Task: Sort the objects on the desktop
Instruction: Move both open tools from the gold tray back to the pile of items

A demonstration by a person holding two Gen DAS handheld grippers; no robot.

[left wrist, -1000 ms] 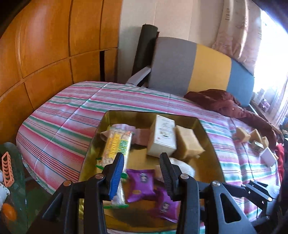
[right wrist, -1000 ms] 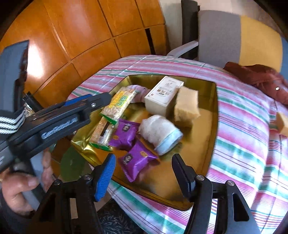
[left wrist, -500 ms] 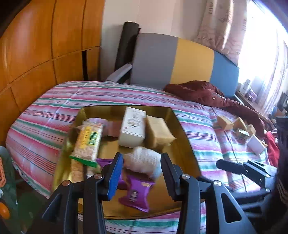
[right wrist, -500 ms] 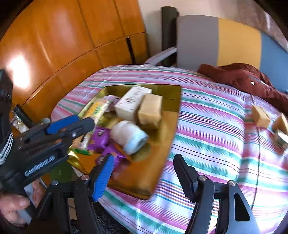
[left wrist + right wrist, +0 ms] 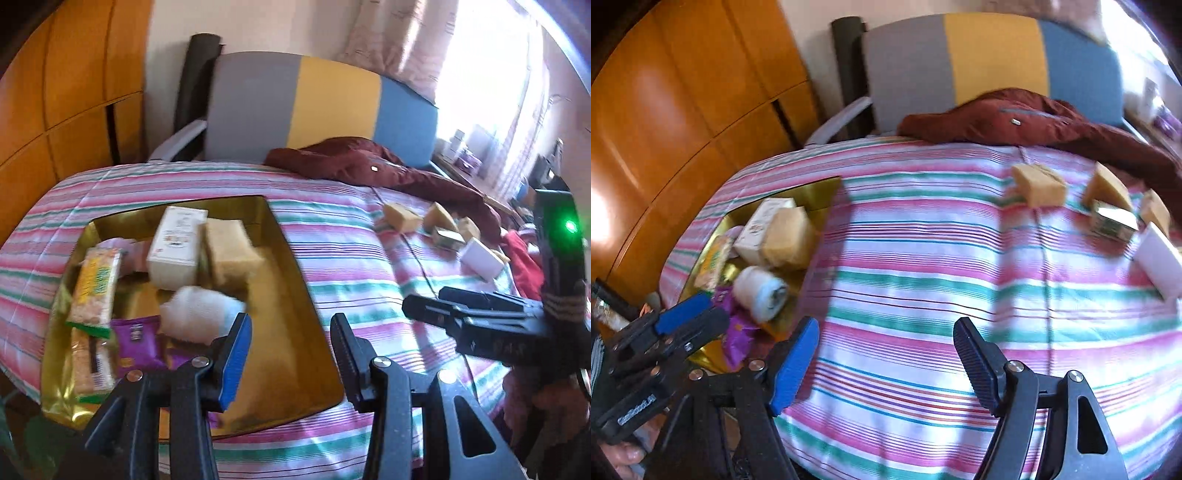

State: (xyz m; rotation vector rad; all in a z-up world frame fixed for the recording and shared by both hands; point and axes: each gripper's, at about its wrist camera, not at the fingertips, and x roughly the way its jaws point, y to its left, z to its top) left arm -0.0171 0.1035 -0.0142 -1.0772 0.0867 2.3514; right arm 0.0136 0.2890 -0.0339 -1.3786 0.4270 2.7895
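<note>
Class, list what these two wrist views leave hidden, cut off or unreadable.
- White box print: left wrist view, motion blur, unreadable.
- Purple packets: left wrist view, partly behind the left gripper fingers.
- White block: right wrist view, cut off near the right edge.
- Gold tray: right wrist view, near corner hidden by gripper.

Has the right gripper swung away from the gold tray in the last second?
Yes. The right gripper has swung rightward: the gold tray, earlier central, now sits at far left, and striped cloth lies ahead.
</note>
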